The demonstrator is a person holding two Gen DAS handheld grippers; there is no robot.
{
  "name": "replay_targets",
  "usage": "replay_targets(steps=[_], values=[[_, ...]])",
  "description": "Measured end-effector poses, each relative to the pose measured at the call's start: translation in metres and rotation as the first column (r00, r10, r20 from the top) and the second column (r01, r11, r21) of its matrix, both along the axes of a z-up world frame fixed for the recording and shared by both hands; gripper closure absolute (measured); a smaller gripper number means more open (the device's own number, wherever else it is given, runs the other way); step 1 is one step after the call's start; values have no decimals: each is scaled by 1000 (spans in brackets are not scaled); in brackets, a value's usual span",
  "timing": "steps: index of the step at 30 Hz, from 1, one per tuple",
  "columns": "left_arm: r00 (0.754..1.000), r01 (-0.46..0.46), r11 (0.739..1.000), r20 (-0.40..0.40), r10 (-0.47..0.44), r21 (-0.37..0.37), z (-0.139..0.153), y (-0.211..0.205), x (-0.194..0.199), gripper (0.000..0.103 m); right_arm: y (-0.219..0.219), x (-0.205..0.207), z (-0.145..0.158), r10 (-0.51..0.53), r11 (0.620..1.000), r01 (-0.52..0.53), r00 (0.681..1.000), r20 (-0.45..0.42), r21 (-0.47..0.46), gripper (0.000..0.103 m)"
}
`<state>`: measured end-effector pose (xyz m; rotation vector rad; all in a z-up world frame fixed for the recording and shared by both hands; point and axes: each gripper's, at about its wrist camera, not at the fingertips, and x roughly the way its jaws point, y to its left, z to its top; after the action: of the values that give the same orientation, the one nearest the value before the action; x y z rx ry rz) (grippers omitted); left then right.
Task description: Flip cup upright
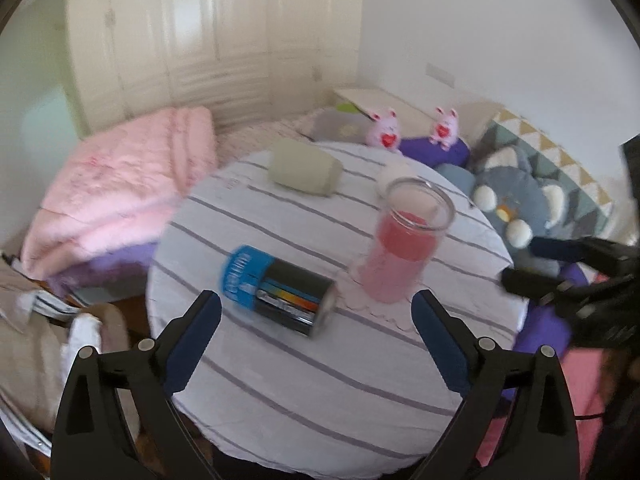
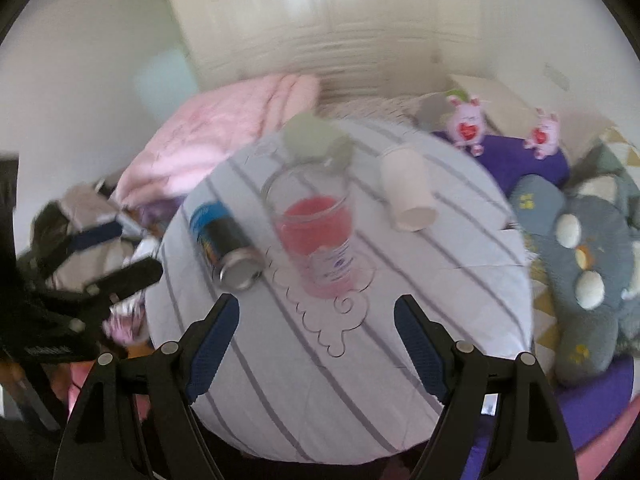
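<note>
A round table with a striped white cloth (image 1: 280, 368) (image 2: 440, 280) holds several containers. A clear glass with pink liquid (image 1: 404, 240) (image 2: 316, 232) stands upright on a pink doily. A blue and black can (image 1: 276, 290) (image 2: 226, 246) lies on its side. A pale green cup (image 1: 304, 166) (image 2: 316, 142) lies on its side at the far edge. A white paper cup (image 2: 408, 188) lies on its side at the far right; in the left wrist view it is mostly hidden behind the glass. My left gripper (image 1: 316, 312) and right gripper (image 2: 316, 316) are open and empty above the table's near edge.
A pink quilt (image 1: 120, 192) (image 2: 208, 136) lies on the bed beyond the table's left. Two pink plush toys (image 1: 386, 128) (image 2: 466, 122) and a grey plush (image 1: 516, 200) (image 2: 588, 264) sit to the right. A cream wardrobe (image 1: 200, 40) stands behind.
</note>
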<state>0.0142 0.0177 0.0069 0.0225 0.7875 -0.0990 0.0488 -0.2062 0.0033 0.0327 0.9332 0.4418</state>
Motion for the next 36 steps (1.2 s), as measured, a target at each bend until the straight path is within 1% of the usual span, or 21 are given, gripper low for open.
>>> replay_targets(steps=[2, 5, 8, 10, 12, 16, 21, 27, 28, 29, 30, 34, 36], values=[[999, -33, 999, 39, 32, 20, 5, 4, -4, 5, -3, -6, 15, -52, 999, 52, 998, 43, -8, 22], [994, -74, 997, 80, 71, 24, 10, 7, -10, 2, -1, -16, 31, -106, 992, 113, 986, 125, -51, 22], [989, -101, 995, 108, 99, 15, 13, 10, -15, 0, 3, -21, 38, -157, 980, 177, 968, 194, -92, 22], [986, -120, 993, 114, 118, 8, 13, 11, -16, 0, 4, -21, 38, -187, 971, 213, 959, 214, -110, 22], [985, -128, 992, 113, 127, -3, 11, 11, -16, 0, 5, -23, 36, -204, 966, 233, 951, 232, -107, 22], [987, -127, 992, 99, 127, -8, 8, 8, -13, 0, 9, -23, 32, -207, 970, 229, 954, 216, -80, 21], [987, -123, 992, 106, 121, 11, 7, 2, -14, 0, 10, -24, 28, -215, 967, 239, 952, 218, -87, 20], [987, -128, 992, 99, 125, 22, 4, -1, -13, 0, 12, -28, 32, -215, 966, 246, 936, 277, -83, 20], [988, -127, 992, 94, 125, 17, 3, 0, -12, 0, 13, -28, 32, -213, 966, 244, 936, 282, -81, 16], [989, -124, 992, 84, 123, 9, 2, 0, -11, 0, 14, -27, 31, -207, 968, 238, 937, 282, -81, 5], [990, -122, 993, 75, 121, 5, 1, -1, -10, 0, 14, -27, 30, -204, 969, 234, 939, 276, -80, 0], [991, -115, 993, 66, 115, 9, -2, -3, -9, 0, 16, -25, 28, -186, 975, 211, 946, 266, -66, 0], [991, -119, 993, 66, 118, 16, -2, -4, -9, 0, 17, -24, 27, -185, 974, 211, 946, 265, -76, 0]])
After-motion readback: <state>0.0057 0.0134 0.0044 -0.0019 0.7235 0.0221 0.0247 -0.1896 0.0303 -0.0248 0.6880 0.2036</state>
